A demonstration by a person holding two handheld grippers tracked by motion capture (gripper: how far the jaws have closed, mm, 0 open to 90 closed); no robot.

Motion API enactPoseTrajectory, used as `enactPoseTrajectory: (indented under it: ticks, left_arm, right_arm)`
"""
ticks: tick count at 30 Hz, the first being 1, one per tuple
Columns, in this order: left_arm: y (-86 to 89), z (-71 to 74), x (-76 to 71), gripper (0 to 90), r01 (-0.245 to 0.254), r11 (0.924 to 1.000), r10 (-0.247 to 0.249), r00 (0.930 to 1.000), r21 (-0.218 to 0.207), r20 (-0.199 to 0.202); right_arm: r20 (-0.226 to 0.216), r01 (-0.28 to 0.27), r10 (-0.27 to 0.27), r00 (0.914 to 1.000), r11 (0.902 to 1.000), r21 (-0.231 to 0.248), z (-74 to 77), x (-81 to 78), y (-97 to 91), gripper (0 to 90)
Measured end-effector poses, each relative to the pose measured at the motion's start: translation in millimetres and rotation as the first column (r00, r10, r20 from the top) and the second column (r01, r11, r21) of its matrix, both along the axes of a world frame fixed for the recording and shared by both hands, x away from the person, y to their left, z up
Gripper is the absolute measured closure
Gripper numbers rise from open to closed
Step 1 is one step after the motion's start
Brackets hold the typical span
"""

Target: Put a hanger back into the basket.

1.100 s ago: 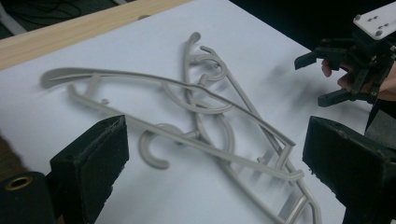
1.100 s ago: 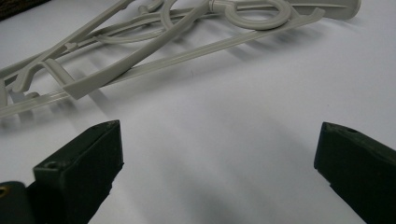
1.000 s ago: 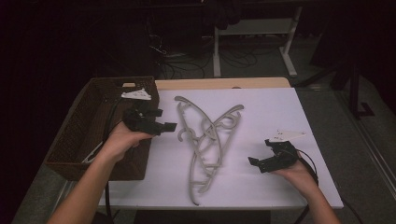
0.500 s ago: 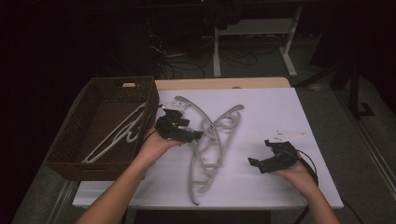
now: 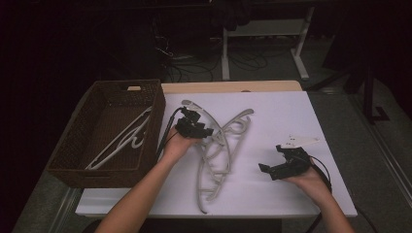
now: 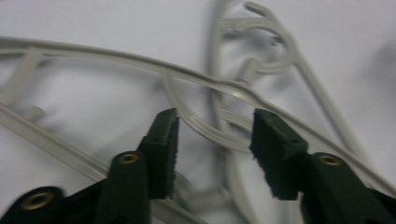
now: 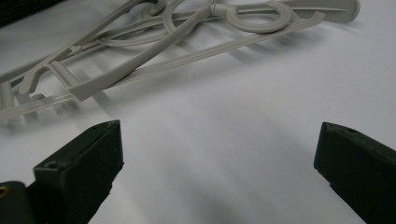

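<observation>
The right hand-held gripper (image 5: 274,164) rested near the worktop's (image 5: 320,194) front edge, jaws wide apart on nothing. Farther in, the left hand-held gripper (image 6: 215,135) had just been closing, jaws part-open astride a hook loop of the grey hangers (image 5: 216,145) piled mid-worktop (pads not yet pressing). Beyond-left sat the wicker basket (image 5: 73,145).
</observation>
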State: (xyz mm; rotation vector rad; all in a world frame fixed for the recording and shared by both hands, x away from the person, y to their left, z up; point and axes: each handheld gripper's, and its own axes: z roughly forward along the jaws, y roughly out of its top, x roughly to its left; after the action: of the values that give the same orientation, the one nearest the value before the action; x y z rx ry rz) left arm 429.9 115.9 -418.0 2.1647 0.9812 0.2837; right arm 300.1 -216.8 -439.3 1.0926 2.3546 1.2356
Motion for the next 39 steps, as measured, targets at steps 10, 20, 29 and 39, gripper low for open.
enactPoseTrajectory:
  ticks: [10, 20, 29, 39]
  left_arm:
    - [-8.0, -12.2, 46.2, 89.9, -0.059, 0.9876, 0.062, 0.998, 0.146, -0.014]
    - [-31.8, -24.5, 66.0, 89.9, -0.052, 0.9796, 0.055, 0.9984, 0.194, -0.012]
    - [-54.8, -24.9, 67.8, 89.9, -0.003, 0.9816, 0.003, 1.0, 0.191, -0.001]
    - [-57.2, -1.6, 50.0, 84.5, 0.015, 0.9864, -0.022, 0.999, 0.164, 0.04]
  right_arm:
    - [-0.002, -0.006, 0.006, 1.0, 1.0, 0.003, -0.9, 0.2, -0.9, 1.3]
    - [0.005, -0.006, 0.006, 1.0, 0.9999, 0.012, 0.2, -0.3, -2.7, 1.4]
    - [0.006, -0.007, 0.007, 1.0, 0.9999, 0.013, 0.4, -0.3, -2.1, 1.4]
    - [0.007, -0.003, 0.003, 1.0, 0.9999, 0.016, 0.7, -1.0, -3.7, 1.4]
